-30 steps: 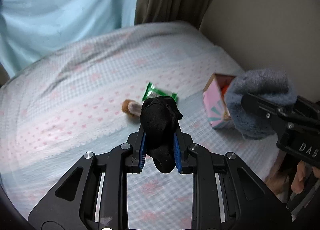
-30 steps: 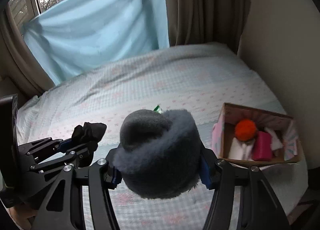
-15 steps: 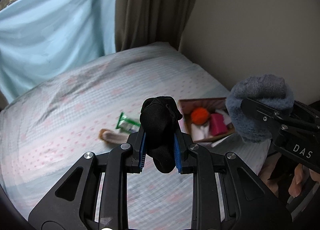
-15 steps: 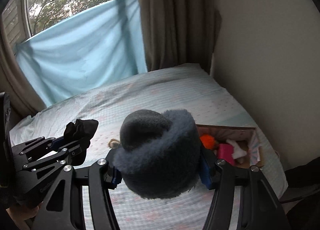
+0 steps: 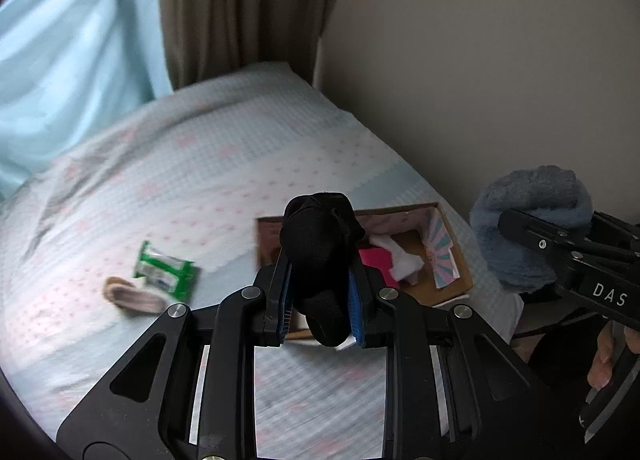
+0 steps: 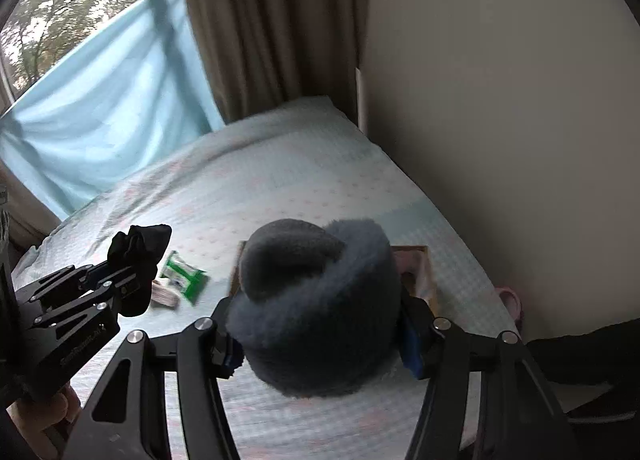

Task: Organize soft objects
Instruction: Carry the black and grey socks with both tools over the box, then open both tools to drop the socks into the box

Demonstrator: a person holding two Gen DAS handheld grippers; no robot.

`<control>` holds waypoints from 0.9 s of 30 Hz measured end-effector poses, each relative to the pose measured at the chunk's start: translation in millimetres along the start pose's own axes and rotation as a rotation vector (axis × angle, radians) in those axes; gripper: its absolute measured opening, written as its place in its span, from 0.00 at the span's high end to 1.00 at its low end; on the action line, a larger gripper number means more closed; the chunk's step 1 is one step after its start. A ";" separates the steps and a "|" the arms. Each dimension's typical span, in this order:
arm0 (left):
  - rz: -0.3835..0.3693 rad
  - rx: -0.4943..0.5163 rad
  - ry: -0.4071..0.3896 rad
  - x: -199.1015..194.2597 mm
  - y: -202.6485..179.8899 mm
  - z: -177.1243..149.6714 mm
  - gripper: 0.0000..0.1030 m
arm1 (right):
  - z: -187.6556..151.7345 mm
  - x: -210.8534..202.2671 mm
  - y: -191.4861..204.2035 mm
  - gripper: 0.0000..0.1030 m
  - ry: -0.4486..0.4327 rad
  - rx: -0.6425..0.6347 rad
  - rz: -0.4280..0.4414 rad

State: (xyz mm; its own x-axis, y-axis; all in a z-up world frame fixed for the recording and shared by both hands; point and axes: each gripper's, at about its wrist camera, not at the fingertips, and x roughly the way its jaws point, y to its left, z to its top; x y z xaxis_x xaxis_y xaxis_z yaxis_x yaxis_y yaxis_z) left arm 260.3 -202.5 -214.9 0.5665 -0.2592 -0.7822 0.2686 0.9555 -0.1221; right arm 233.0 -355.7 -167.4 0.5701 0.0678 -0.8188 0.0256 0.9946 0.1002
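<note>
My left gripper (image 5: 318,300) is shut on a black rolled sock (image 5: 320,256), held in the air over the near end of an open cardboard box (image 5: 450,260) on the bed. In the right wrist view the same sock (image 6: 138,256) shows at the left. My right gripper (image 6: 320,336) is shut on a fluffy grey-blue bundle (image 6: 316,308), which hides most of the box (image 6: 420,268) behind it. From the left wrist view that bundle (image 5: 528,227) hangs to the right of the box. Inside the box lie a pink item (image 5: 376,262) and a white item (image 5: 400,260).
A green packet (image 5: 166,272) and a beige rolled sock (image 5: 132,296) lie on the dotted bedspread (image 5: 200,187) left of the box. A wall (image 5: 480,59) runs along the bed's right side, with brown and blue curtains (image 6: 120,99) behind. A pink object (image 6: 510,298) sits beyond the bed's right edge.
Both grippers have swung right across the bed with their loads. The box has come from the right edge to just behind my left fingers, and the packet and beige sock have slid left.
</note>
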 end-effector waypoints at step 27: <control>0.049 0.036 0.451 218.7 -47.4 -42.1 0.08 | -25.6 193.7 -102.1 0.24 0.413 0.203 0.059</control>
State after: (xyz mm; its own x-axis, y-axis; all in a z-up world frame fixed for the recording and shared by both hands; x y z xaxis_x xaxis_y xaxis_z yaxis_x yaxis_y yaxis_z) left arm 338.7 -298.5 -405.8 0.1850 -0.1193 -0.9755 0.2813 0.9575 -0.0638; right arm 319.8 -442.1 -350.7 0.2014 0.1906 -0.9608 0.1861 0.9556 0.2286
